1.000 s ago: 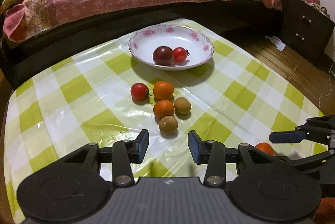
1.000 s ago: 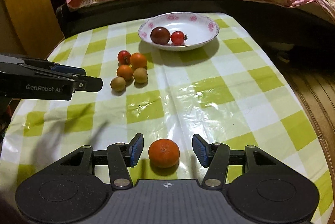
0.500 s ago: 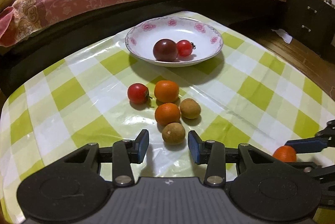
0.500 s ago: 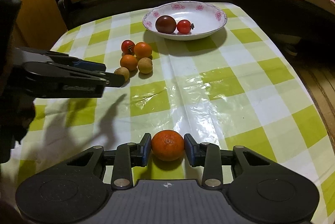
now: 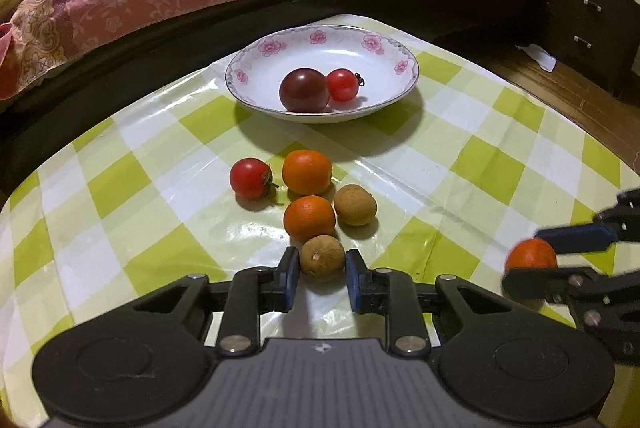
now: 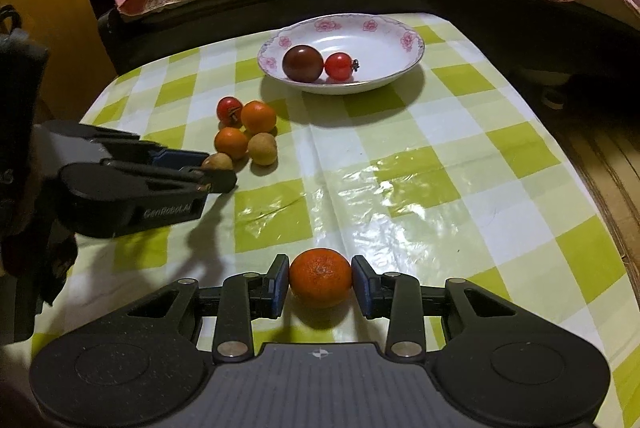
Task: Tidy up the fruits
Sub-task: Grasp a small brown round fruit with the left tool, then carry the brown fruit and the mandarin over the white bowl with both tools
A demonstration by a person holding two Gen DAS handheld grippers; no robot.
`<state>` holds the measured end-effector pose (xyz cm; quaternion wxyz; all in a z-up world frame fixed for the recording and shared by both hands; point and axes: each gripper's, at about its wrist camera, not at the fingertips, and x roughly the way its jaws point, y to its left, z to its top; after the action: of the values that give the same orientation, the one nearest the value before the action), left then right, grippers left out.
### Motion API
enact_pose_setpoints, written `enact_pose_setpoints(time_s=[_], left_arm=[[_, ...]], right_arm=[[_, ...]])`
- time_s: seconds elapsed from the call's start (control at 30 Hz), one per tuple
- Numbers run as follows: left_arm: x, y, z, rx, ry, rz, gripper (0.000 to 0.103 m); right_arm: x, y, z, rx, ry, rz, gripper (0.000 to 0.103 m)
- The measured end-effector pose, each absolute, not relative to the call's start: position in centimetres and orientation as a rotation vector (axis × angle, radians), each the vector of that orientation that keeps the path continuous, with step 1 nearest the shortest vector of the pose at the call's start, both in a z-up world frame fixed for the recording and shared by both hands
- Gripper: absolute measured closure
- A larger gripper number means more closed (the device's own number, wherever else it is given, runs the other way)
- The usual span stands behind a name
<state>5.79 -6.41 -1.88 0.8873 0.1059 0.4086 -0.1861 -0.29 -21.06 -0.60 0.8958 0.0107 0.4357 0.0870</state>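
While the left gripper (image 5: 322,262) pinches a brown longan (image 5: 322,257) at lower centre of its view, the right gripper (image 6: 320,278) clamps a tangerine (image 6: 320,277) on the checked tablecloth (image 6: 420,168). Pick-up stage, I'd say; next, lifting both toward the flowered bowl (image 6: 384,28) up top.

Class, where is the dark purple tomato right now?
In both wrist views the dark purple tomato lies in the floral bowl at the table's far end, touching the small red tomato on its right.
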Motion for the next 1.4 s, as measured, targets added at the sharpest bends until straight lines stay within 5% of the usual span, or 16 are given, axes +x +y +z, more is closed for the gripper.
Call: enact_pose_setpoints(time_s=[1.4], left_arm=[[2.7,-8.8,-0.2,0.349,0.859,-0.301,0.071]], right_arm=[[1.2,-19.3,-1.0,-0.036,0.899,0.180,0.073]])
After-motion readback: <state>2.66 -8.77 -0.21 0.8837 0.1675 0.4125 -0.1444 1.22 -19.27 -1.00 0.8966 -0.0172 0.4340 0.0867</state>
